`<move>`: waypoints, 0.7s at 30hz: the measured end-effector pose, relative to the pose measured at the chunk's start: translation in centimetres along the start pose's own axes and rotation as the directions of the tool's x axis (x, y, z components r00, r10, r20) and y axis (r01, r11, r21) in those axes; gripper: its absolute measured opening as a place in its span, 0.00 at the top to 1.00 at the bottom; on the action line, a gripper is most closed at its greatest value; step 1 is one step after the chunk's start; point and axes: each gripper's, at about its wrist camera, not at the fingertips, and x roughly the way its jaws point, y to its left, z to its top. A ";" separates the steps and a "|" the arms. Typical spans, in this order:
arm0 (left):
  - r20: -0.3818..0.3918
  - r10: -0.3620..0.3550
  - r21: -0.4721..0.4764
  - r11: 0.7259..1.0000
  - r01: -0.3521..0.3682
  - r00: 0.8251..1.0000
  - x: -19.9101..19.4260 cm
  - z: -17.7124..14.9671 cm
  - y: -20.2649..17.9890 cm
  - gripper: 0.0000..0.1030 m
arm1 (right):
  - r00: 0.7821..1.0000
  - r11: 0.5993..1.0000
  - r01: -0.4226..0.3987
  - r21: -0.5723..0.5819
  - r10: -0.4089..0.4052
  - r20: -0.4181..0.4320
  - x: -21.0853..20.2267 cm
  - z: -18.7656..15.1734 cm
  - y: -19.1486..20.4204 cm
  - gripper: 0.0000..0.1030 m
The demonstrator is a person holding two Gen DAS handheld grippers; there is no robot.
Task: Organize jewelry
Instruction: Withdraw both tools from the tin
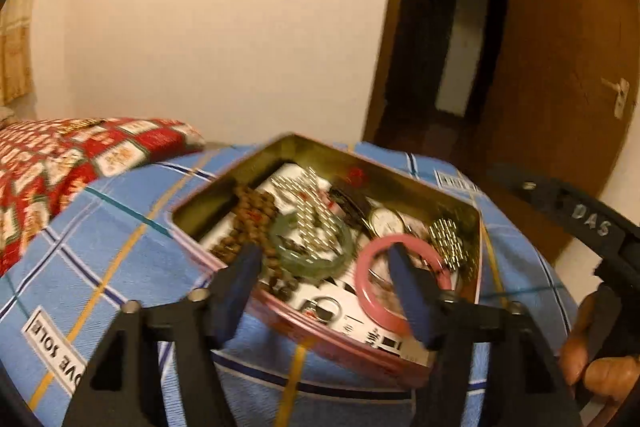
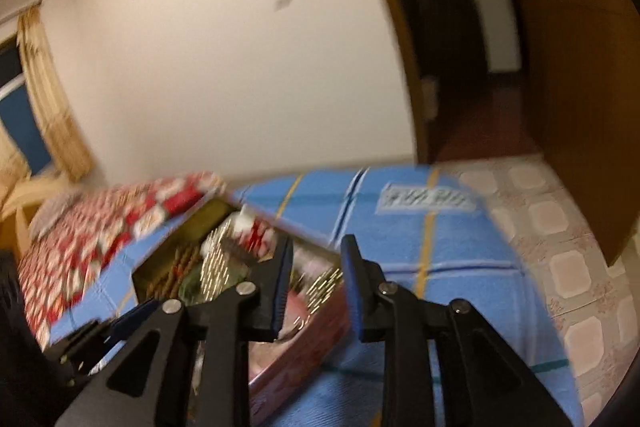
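Spreading under both hand-held grippers, the bed [image 1: 120,227] wears a blue checked sheet, and a red patterned pillow [image 1: 60,163] lies far off to the left of them. Ahead and to the right of both stands an open wooden door [image 1: 560,87], with a tiled floor [image 2: 560,247] beyond the right side of the bed.

Straight in front of the left hand-held gripper [image 1: 324,267], on the sheet, sits the open jewelry tin [image 1: 320,331], pink outside and gold inside, its near rim just below the fingertips. From the right hand-held gripper [image 2: 316,259] the same tin lies ahead and to the left, with its near corner under the left finger.

Inside the tin, a pink bangle [image 1: 372,291] lies at the near right, and the right finger of the left hand-held gripper crosses in front of it. A green bangle [image 1: 312,247] lies between the two fingers, a little farther in. A string of brown beads [image 1: 252,211] runs along the left side, just past the left finger. Glittering gold chains [image 1: 312,203] drape over the middle and the far right corner, and a small watch face [image 1: 386,221] shows beyond the pink bangle.

The left hand-held gripper's jaws stand wide apart with nothing pressed between them. The right hand-held gripper's jaws are partly apart and hold nothing; its picture is blurred. A hand [image 1: 592,355] grips that tool at the right edge of the left view.
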 end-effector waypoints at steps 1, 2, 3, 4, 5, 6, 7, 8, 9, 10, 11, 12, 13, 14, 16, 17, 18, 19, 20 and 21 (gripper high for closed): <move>0.016 0.007 -0.013 1.000 -0.007 1.000 -0.3 0.0 0.2 0.32 | 0.999 1.000 0.024 0.010 -0.024 0.040 -0.8 0.1 -0.3 0.65; 0.021 0.015 -0.023 1.000 -0.014 1.000 -0.5 -0.1 0.4 0.32 | 0.996 0.998 0.050 0.023 -0.051 0.071 -1.3 0.2 -0.6 0.56; 0.019 0.022 -0.029 0.999 -0.022 1.000 -0.5 -0.1 0.6 0.32 | 0.992 0.996 0.074 0.041 -0.078 0.099 -1.9 0.1 -0.9 0.49; 0.014 0.031 -0.035 0.999 -0.031 0.999 -0.5 -0.2 0.7 0.32 | 0.989 0.995 0.086 0.060 -0.092 0.117 -2.3 0.1 -1.2 0.48; 0.013 0.035 -0.038 0.999 -0.034 0.999 -0.5 -0.2 0.7 0.32 | 0.988 0.993 0.086 0.075 -0.095 0.121 -2.4 0.1 -1.3 0.46; 0.015 0.038 -0.040 0.998 -0.037 0.999 -0.6 -0.2 0.8 0.32 | 0.989 0.993 0.087 0.084 -0.096 0.113 -2.4 -0.1 -1.4 0.45; 0.024 0.045 -0.043 0.998 -0.044 0.999 -0.9 -0.3 1.0 0.32 | 0.990 0.992 0.088 0.088 -0.097 0.104 -2.3 -0.2 -1.3 0.45; 0.039 0.057 -0.048 0.997 -0.055 0.998 -1.3 -0.3 1.3 0.32 | 0.991 0.992 0.089 0.091 -0.097 0.091 -2.2 -0.3 -1.2 0.45; 0.054 0.072 -0.054 0.996 -0.069 0.996 -1.7 -0.4 1.7 0.32 | 0.993 0.992 0.087 0.091 -0.094 0.076 -2.1 -0.6 -1.1 0.45; 0.074 0.092 -0.062 0.994 -0.088 0.993 -2.4 -0.5 2.1 0.32 | 0.993 0.992 0.088 0.088 -0.095 0.070 -2.1 -0.7 -1.0 0.45; 0.089 0.114 -0.074 0.991 -0.107 0.989 -2.9 -0.6 2.6 0.32 | 0.993 0.992 0.094 0.081 -0.100 0.067 -2.2 -0.9 -0.7 0.45; 0.096 0.133 -0.087 0.988 -0.125 0.986 -3.3 -0.7 3.1 0.32 | 0.992 0.992 0.099 0.074 -0.104 0.069 -2.3 -1.2 -0.4 0.43; 0.098 0.154 -0.105 0.984 -0.143 0.983 -3.7 -0.9 3.7 0.32 | 0.992 0.993 0.101 0.067 -0.106 0.074 -2.5 -1.3 -0.2 0.41; 0.096 0.166 -0.125 0.980 -0.154 0.981 -4.0 -1.0 4.3 0.32 | 0.991 0.993 0.102 0.061 -0.107 0.082 -2.8 -1.5 0.0 0.35; 0.093 0.172 -0.155 0.975 -0.156 0.981 -4.4 -1.3 5.1 0.32 | 0.989 0.993 0.106 0.054 -0.111 0.097 -3.2 -1.6 0.5 0.30; 0.093 0.176 -0.165 0.973 -0.159 0.980 -4.5 -1.4 5.4 0.32 | 0.988 0.993 0.108 0.050 -0.112 0.103 -3.3 -1.7 0.6 0.29; 0.094 0.178 -0.168 0.973 -0.161 0.980 -4.6 -1.4 5.5 0.32 | 0.988 0.993 0.110 0.043 -0.114 0.104 -3.4 -1.8 0.7 0.29; 0.095 0.180 -0.166 0.973 -0.163 0.979 -4.7 -1.5 5.4 0.32 | 0.988 0.993 0.113 0.039 -0.117 0.101 -3.3 -2.0 0.8 0.29; 0.095 0.180 -0.159 0.974 -0.164 0.979 -4.9 -1.6 5.3 0.32 | 0.988 0.992 0.117 0.038 -0.120 0.098 -3.3 -2.1 0.8 0.29; 0.095 0.179 -0.150 0.975 -0.164 0.979 -4.9 -1.7 5.1 0.32 | 0.988 0.992 0.117 0.039 -0.120 0.094 -3.3 -2.2 0.9 0.29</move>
